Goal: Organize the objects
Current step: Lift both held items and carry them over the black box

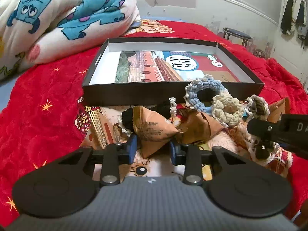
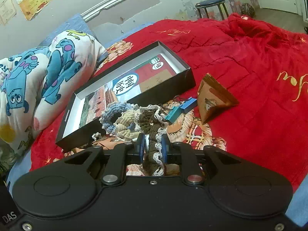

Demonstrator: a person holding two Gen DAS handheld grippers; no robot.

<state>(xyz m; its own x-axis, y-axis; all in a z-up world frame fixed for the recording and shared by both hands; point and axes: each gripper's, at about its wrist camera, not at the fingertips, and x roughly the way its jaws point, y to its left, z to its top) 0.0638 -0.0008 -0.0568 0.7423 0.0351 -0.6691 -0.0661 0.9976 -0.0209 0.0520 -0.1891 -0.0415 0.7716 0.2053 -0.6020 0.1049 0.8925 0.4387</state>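
Left gripper tilted down, pinching brown packet; right gripper clamped on crocheted scrunchie

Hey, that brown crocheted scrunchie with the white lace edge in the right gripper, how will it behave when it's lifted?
Probably floppy: the brown scrunchie droops in soft folds between the right gripper pads. Likely light, being open yarn. Its lace edge might snag the neighbouring scrunchies.

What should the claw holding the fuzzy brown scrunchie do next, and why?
Probably carry it forward over the black box and let go there. The right hand-held gripper is already shut on the brown scrunchie, and the open box, with only a picture book lying flat in it, sits just ahead with room to spare.
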